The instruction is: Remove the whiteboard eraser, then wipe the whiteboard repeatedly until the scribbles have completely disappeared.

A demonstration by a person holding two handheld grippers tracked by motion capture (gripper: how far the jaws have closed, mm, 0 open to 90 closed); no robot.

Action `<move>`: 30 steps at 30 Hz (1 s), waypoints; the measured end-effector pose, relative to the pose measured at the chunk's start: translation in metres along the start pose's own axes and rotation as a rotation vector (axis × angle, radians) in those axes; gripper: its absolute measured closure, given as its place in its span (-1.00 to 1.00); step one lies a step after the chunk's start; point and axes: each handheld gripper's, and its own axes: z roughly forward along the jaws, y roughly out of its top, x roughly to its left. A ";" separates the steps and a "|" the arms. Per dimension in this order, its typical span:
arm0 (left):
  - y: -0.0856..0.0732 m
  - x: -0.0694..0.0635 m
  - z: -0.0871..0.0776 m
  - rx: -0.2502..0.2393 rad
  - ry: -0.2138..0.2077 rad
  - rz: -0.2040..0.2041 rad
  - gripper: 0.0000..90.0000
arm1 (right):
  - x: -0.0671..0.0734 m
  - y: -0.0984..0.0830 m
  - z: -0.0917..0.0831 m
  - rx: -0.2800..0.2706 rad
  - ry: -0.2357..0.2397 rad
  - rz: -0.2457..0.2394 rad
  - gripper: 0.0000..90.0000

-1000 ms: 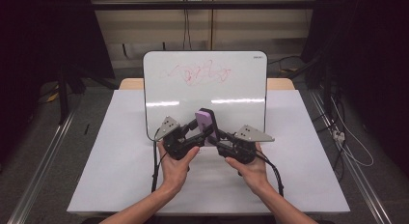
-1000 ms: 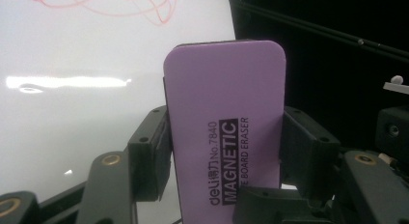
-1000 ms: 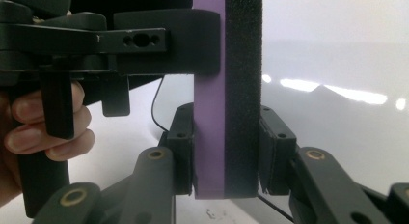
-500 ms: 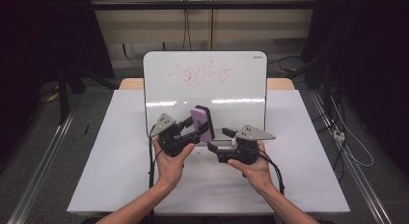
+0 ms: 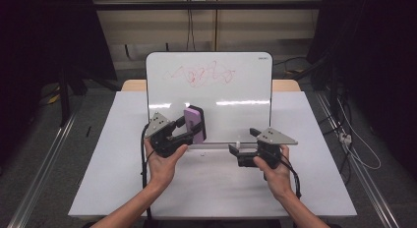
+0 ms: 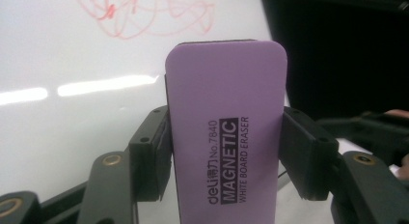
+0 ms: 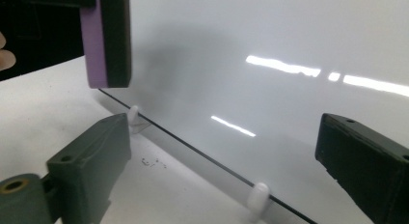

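The right gripper (image 7: 231, 171) is seen with its jaws spread wide before the whiteboard (image 7: 270, 93). A purple eraser (image 7: 107, 38) is held just above the board's lower edge, where two white feet (image 7: 258, 195) are seen.

I see a glossy white rectangular whiteboard (image 5: 209, 98) with a thin black edge, carrying a tangled red marker scribble (image 5: 204, 73) near its top. My left gripper (image 6: 226, 151) has matte black jaws with brass-coloured screws, and between them sits a lilac rectangular magnetic eraser (image 6: 225, 137) with black lettering and a black felt side. My right gripper (image 7: 226, 166) is black too, topped with a grey plate. The flat surface (image 5: 113, 164) is plain white
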 end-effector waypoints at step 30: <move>0.030 0.028 -0.037 0.093 0.184 0.209 -0.09 | -0.050 -0.040 -0.072 0.037 -0.235 0.034 -0.89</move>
